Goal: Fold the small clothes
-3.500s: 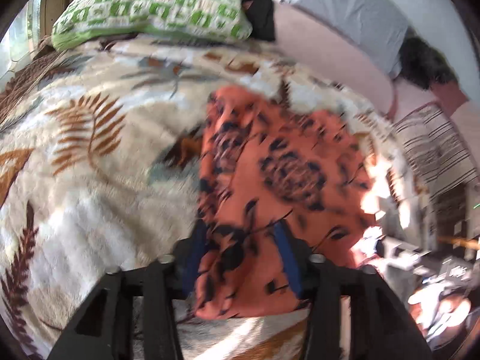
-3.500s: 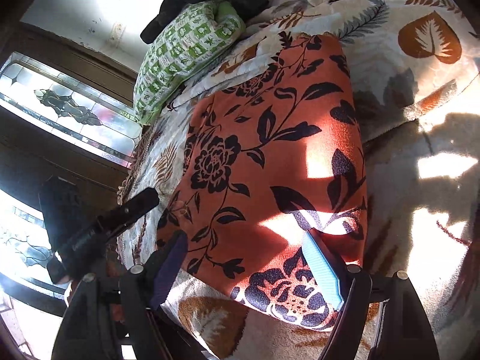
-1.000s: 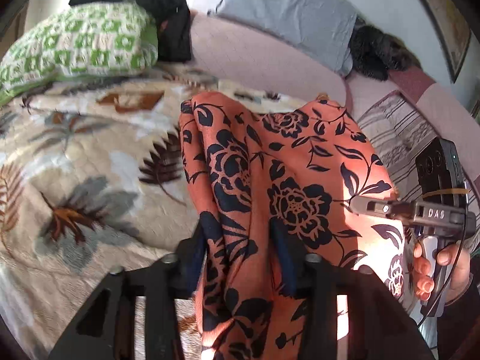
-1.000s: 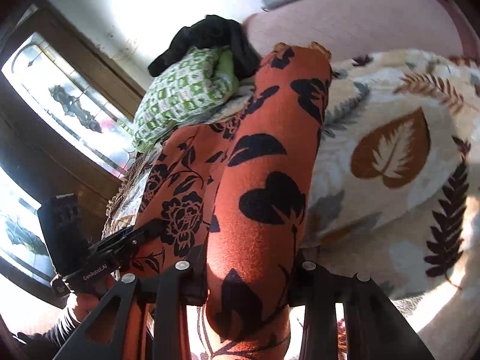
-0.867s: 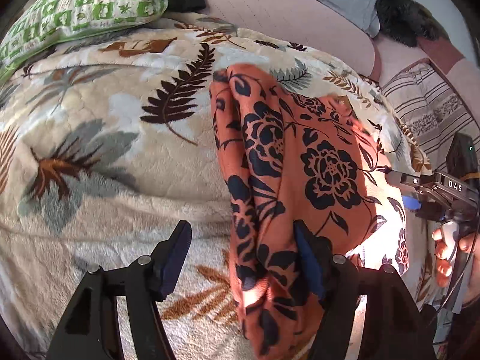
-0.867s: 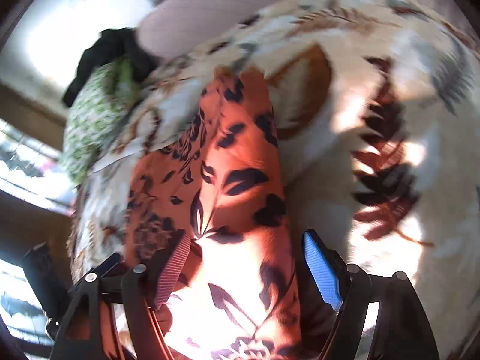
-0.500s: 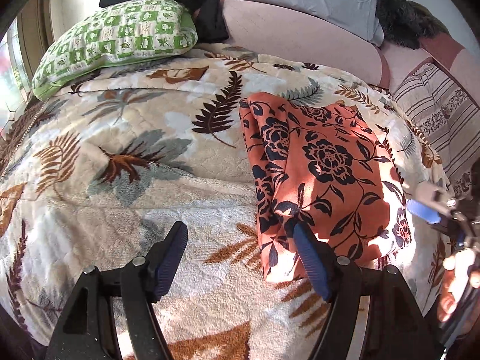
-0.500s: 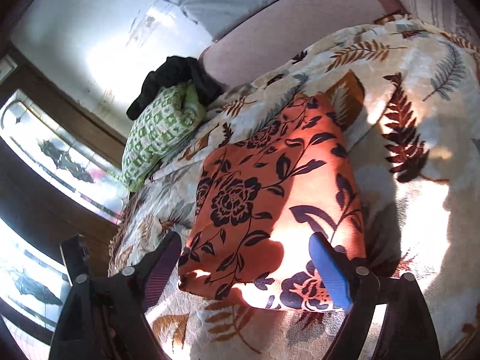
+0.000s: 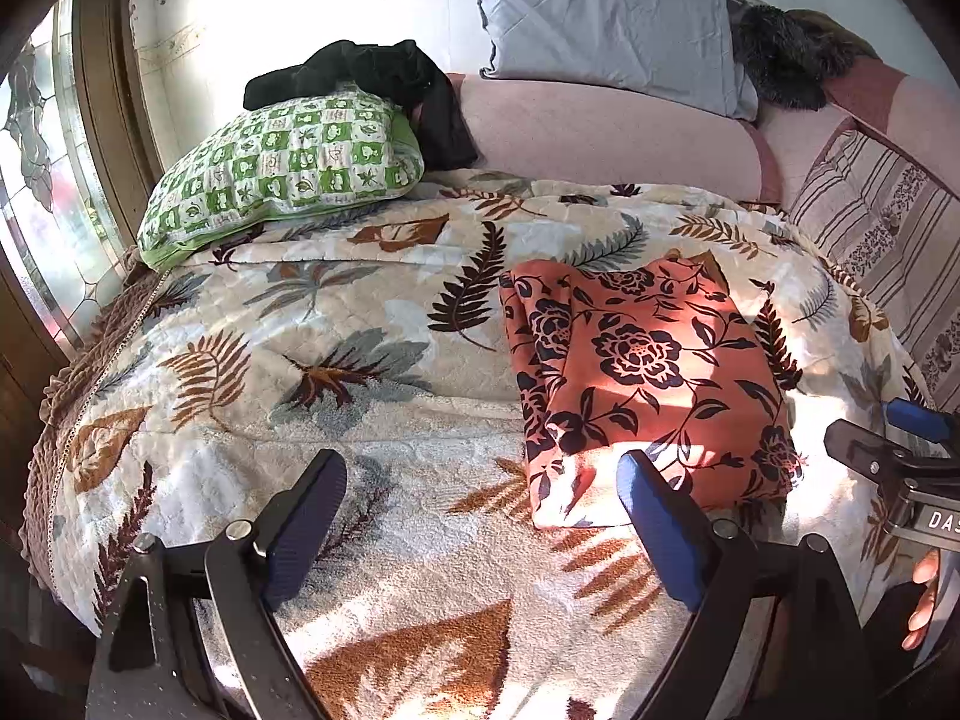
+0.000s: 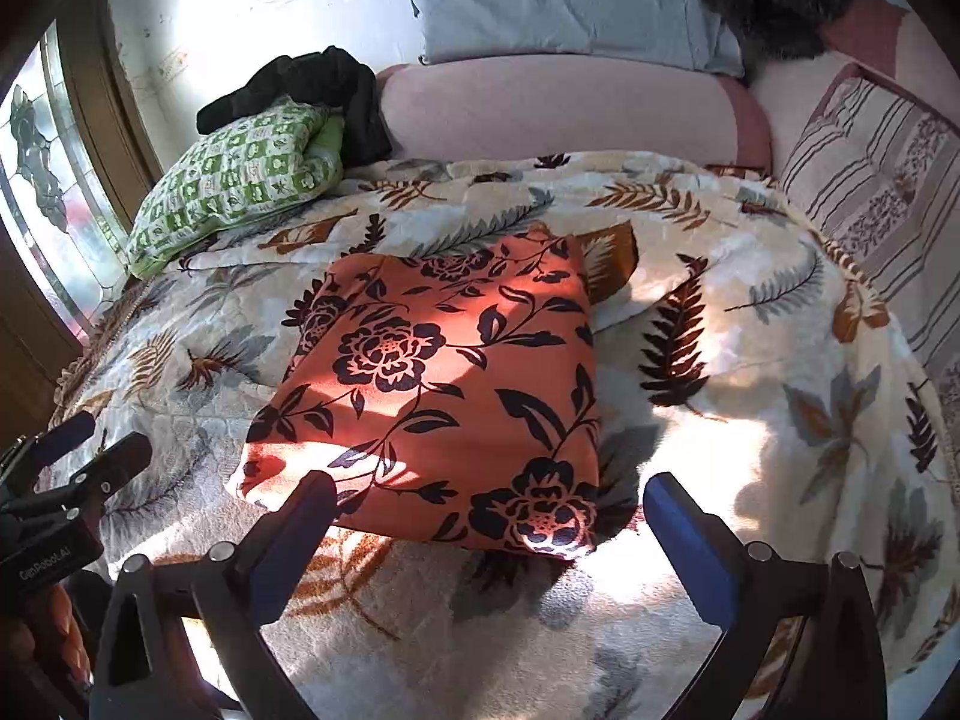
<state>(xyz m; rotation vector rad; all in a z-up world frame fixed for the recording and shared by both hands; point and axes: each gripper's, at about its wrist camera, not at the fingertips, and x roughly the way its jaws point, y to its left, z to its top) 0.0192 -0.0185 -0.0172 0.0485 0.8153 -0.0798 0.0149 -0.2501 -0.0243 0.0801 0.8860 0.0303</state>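
An orange garment with a black flower print (image 9: 642, 372) lies folded into a flat rectangle on the leaf-patterned blanket (image 9: 300, 372). It also shows in the right wrist view (image 10: 444, 402). My left gripper (image 9: 480, 492) is open and empty, pulled back above the blanket just short of the garment's near left corner. My right gripper (image 10: 486, 504) is open and empty, just short of the garment's near edge. The right gripper also shows at the right edge of the left wrist view (image 9: 888, 450), and the left gripper at the left edge of the right wrist view (image 10: 78, 450).
A green checked pillow (image 9: 282, 168) with a black garment (image 9: 372, 72) on it lies at the back left. A pink bolster (image 9: 600, 132), a grey pillow (image 9: 606, 24) and a striped cushion (image 9: 888, 240) line the back and right. A window (image 9: 36, 180) is at the left.
Both grippers held the garment lifted, laid it down folded, opened and let go. They have drawn back toward the near edge of the bed, and the garment now lies flat.
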